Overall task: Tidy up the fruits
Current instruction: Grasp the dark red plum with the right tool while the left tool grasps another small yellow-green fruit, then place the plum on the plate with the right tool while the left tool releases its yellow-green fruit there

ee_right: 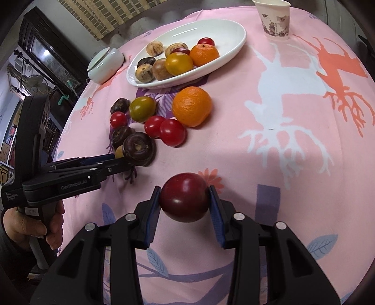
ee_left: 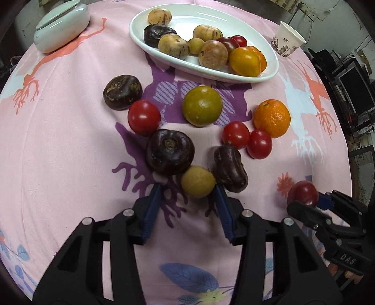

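Two hand-held grippers work over a pink cloth-covered table (ee_right: 293, 150) printed with deer and leaves, where loose fruit lies just short of a white oval dish (ee_right: 225, 50) that already holds a mixed pile of fruit. The right gripper (ee_right: 185, 199) is clamped on a dark red plum-like fruit (ee_right: 184, 197), its blue pads pressing both sides of it near the table's front edge, apart from the main cluster; whether the fruit is clear of the cloth cannot be told. The left gripper (ee_left: 188, 190) brackets a small tan round fruit (ee_left: 198, 181) at its fingertips: the right pad touches the fruit, while a gap shows at the left pad, so the grip is not closed on it. That tan fruit sits wedged between two dark brown, wrinkled fruits (ee_left: 170, 152), touching both. Farther up the cloth lie three red cherry tomatoes (ee_left: 235, 135), a green-yellow tomato (ee_left: 202, 106), an orange mandarin (ee_left: 271, 118), a fourth red tomato (ee_left: 144, 117) and another dark fruit (ee_left: 122, 92). A lidded white ceramic jar (ee_left: 62, 29) stands left of the dish, a patterned paper cup (ee_right: 273, 20) to its right. A person's hand (ee_right: 25, 225) grips the left tool's handle.
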Tool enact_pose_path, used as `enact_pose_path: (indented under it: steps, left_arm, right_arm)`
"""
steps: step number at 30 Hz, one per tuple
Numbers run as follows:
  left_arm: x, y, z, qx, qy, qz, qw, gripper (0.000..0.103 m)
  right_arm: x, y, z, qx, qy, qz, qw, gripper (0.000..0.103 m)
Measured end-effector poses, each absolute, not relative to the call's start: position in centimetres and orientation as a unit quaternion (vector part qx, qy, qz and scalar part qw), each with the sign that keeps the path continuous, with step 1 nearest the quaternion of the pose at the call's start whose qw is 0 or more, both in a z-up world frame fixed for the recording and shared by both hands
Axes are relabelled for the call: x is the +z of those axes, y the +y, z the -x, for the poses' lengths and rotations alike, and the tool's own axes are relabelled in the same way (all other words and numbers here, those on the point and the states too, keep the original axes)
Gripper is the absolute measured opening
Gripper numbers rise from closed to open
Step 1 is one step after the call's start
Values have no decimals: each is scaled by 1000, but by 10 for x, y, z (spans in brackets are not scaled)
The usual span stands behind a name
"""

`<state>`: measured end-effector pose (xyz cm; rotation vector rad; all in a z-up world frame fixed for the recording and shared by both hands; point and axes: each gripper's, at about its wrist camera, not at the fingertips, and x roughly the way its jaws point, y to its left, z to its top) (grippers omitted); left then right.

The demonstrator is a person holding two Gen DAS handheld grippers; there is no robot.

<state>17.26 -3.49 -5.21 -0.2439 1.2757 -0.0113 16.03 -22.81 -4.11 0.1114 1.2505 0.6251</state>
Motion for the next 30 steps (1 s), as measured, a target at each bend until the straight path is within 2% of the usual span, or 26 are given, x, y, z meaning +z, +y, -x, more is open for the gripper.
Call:
enact_pose_path:
  steps: [3,4,5,21,30]
  left_arm:
    - [-52,-37,-174,-2,589,114,800,37]
    - [-52,-37,-174,0,585,113,803,30]
    - [-52,-36,-173,0,583,114,805,29]
    - [-14,-5,-150,-14,550,185,814,29]
    - [32,4,-177,-26,508,168,845,29]
  right_arm:
    - [-41,-224,-160,292,576,-50,762,40]
    - [-42,-223,-159,293,576,-49,761,40]
    - [-42,-222,-158,293,577,-49,761,40]
    - [-20,-225,-161,298,558,-58,772,40]
    - [16,-218,-191,310,517,-53,796,40]
